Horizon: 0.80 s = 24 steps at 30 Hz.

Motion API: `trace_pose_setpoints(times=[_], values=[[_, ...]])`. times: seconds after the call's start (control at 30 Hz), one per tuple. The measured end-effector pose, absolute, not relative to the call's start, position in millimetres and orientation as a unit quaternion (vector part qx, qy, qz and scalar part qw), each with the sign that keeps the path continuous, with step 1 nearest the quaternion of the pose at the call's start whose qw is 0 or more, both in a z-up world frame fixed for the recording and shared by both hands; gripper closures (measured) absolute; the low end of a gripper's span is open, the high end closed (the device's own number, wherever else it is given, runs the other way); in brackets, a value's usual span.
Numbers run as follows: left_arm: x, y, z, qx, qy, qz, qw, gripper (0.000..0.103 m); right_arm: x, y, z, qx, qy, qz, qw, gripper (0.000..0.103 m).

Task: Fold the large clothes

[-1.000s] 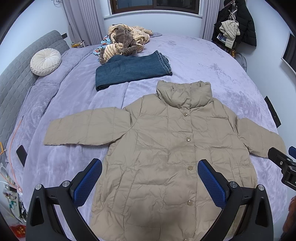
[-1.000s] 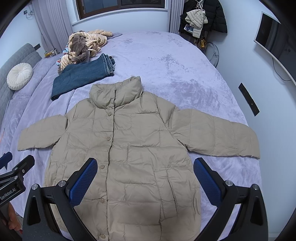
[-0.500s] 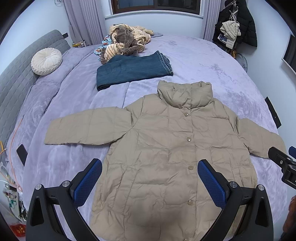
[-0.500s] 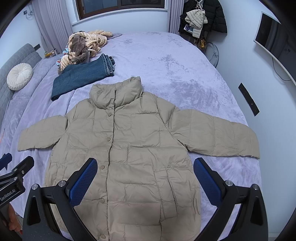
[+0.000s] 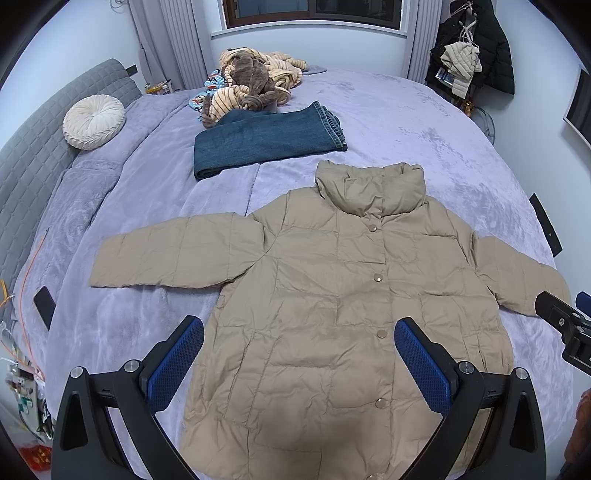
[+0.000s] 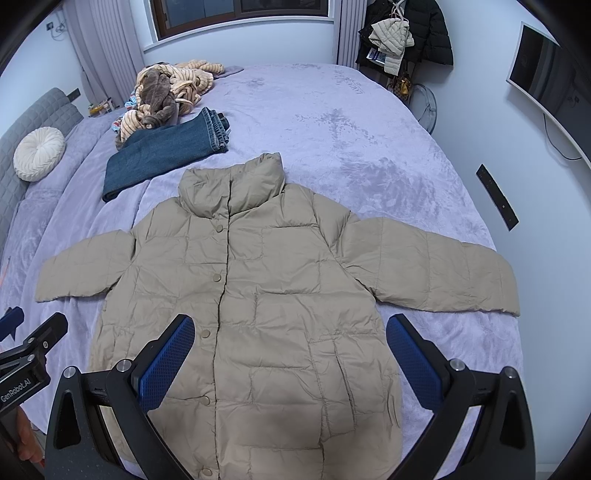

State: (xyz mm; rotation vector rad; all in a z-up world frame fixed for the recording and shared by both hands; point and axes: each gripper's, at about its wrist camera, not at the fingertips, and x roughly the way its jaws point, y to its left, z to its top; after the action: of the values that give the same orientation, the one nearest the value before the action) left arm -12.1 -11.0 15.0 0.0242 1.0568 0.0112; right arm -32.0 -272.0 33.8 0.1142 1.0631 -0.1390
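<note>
My left gripper hangs above the lower front of the beige puffer jacket, its two blue-padded fingers spread wide with nothing between them and not touching the cloth. My right gripper is the same: fingers set far apart, empty, over the hem end of the jacket, a little toward its right half.

The jacket lies flat and face up on the lavender bed, snapped shut down the middle, collar pointing away from me toward the window, both sleeves stretched straight out to the sides. In the right wrist view the right sleeve reaches close to the bed's edge; the left sleeve lies smooth on the cover.

Beyond the collar, just apart from it, sits a pair of folded jeans, and behind those a rumpled heap of striped and brown clothes. A round white cushion rests by the grey headboard. Dark and pale coats hang in the far corner, and a black remote lies at the bed's right edge
</note>
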Motion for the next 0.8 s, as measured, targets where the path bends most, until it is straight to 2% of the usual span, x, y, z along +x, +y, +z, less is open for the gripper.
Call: trace_pose_setpoints(times=[0.8], values=[[-11.2,-3.4,16.2,0.011,0.504,0.008,0.864,0.0,-31.1,-272.4,34.8,0.054,0.506,-0.064,0.858,0.0]])
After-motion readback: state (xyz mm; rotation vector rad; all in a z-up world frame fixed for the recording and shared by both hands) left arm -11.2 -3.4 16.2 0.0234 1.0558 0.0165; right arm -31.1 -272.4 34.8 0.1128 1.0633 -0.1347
